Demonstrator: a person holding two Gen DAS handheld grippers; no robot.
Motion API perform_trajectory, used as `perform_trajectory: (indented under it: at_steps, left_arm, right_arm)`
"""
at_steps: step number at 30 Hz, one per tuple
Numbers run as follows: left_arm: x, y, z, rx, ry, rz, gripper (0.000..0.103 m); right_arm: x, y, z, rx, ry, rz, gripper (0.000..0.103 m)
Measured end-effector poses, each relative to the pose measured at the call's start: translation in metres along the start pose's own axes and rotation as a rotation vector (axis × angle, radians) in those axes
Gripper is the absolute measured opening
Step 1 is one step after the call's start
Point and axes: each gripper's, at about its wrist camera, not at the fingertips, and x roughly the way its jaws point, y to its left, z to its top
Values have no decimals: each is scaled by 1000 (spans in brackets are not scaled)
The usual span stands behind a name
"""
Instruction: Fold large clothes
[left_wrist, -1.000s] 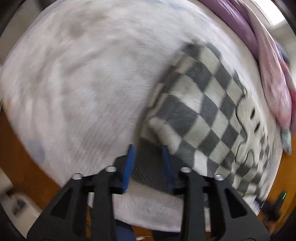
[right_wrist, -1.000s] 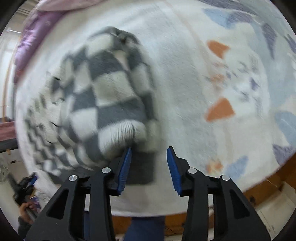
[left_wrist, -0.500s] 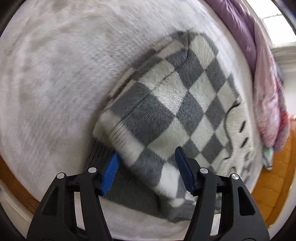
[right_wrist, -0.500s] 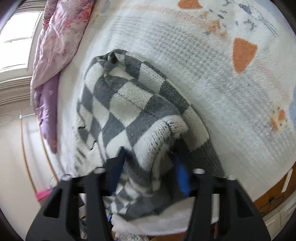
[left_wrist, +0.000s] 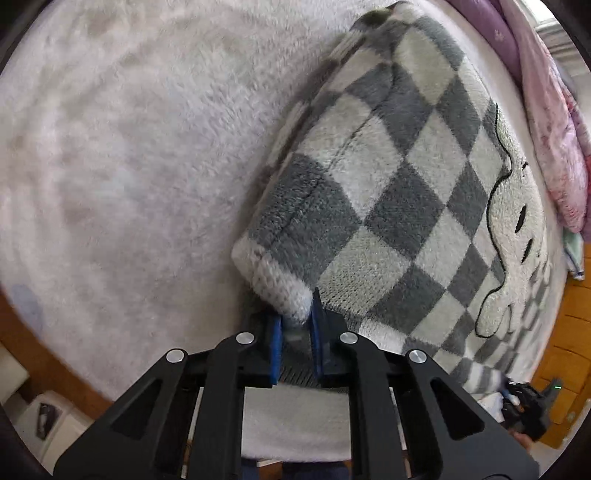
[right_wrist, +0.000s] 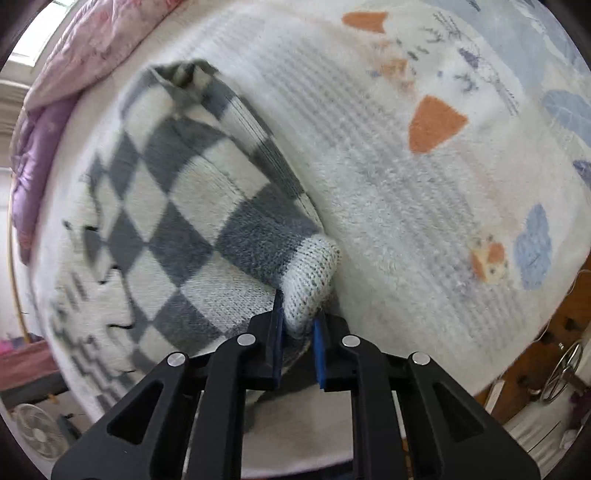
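A grey and white checkered knit sweater (left_wrist: 399, 192) with a cartoon face lies on a white fluffy blanket (left_wrist: 129, 147). My left gripper (left_wrist: 297, 325) is shut on the sweater's ribbed near-left corner. The sweater also shows in the right wrist view (right_wrist: 177, 221), where my right gripper (right_wrist: 297, 325) is shut on its ribbed near-right corner, lifted a little off the blanket (right_wrist: 406, 203). Both corners bunch up between the blue pads.
Pink and purple bedding (left_wrist: 546, 122) is piled along the far side, also in the right wrist view (right_wrist: 74, 48). The blanket carries orange and blue prints (right_wrist: 436, 122). A wooden floor (left_wrist: 569, 332), a fan (right_wrist: 35, 432) and small items lie beyond the bed edge.
Both grippers moved in over the sweater's near hem and closed on its corners. They were open a second ago. The hem corners now rise off the blanket.
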Motion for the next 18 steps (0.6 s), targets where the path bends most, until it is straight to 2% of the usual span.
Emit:
perform_trajectory:
  at_steps: [2,5,6,9,11,13,16,18]
  left_arm:
    - [8,1,6,20,11,3,20]
    - [11,-2,13,37,38,-23,22]
    - [9,-2,13,44,39,-43,26]
    - [-8,8,10,75,27,-94,62]
    - [-19,9,8,99,1,-76,65]
    - [-29,13,8,81,-21,-74,69]
    - [-36,22,10,43,-45,-71,72]
    - [-37,26,12,35,-50,-59,72]
  right_arm:
    - [18,7,3,-34,23,-58,22]
    - [22,19,8,-49,43,-108,28]
    - [17,20,9,-35,50,-114,35]
    - [-12,26,7,-16,40,-135,36]
    - [-38,45,4,-93,-2,-151,36]
    - [-58,69,1,-176,-50,-156,36]
    - [-69,135,-1,-327,-90,-29,32]
    - [-62,182,-5,-436,-99,12,24]
